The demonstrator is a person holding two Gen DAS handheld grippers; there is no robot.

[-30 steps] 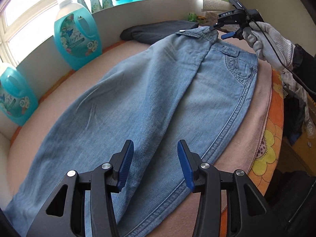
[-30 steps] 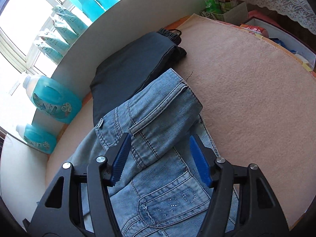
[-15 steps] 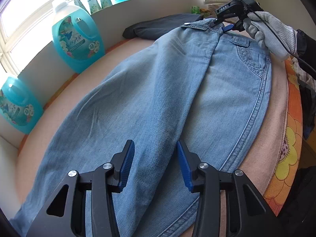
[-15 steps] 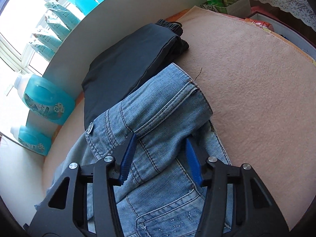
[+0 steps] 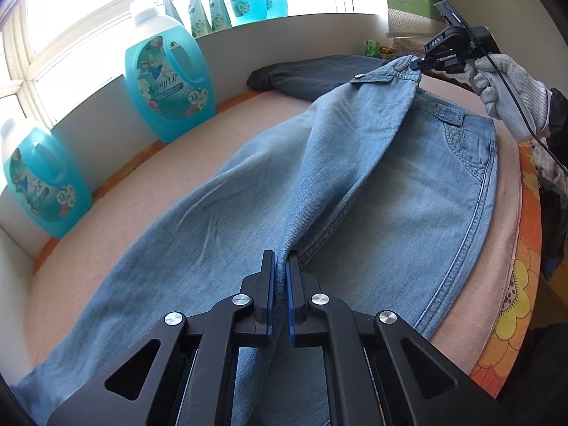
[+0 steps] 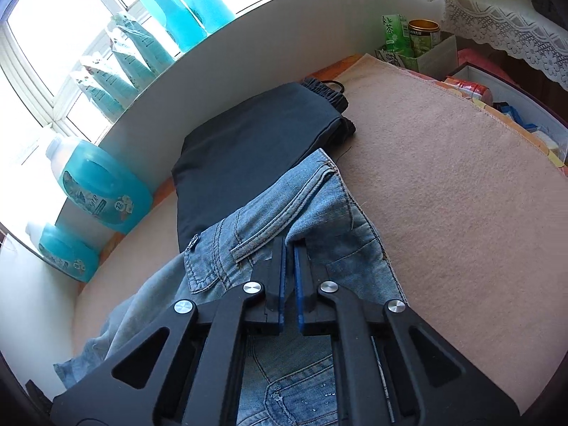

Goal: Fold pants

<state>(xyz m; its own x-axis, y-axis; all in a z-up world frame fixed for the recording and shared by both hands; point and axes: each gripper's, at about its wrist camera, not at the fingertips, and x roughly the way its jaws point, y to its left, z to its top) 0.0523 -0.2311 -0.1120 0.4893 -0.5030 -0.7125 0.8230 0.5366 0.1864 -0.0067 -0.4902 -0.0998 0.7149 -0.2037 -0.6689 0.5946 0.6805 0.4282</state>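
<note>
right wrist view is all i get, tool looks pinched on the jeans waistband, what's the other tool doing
Observer: The left tool is shut on a ridge of the jeans, pinched up along the leg.
Operator: is the waistband off the table
Observer: Yes, the right tool holds the waistband corner raised above the pink cloth.
Operator: how is the denim between them
Observer: It runs as one raised crease from tool to tool.

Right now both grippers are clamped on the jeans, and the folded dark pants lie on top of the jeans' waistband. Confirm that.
Not quite. Both grippers, left gripper and right gripper, are clamped on the jeans, but the right wrist view shows the waistband overlapping the dark pants, not under them.
</note>
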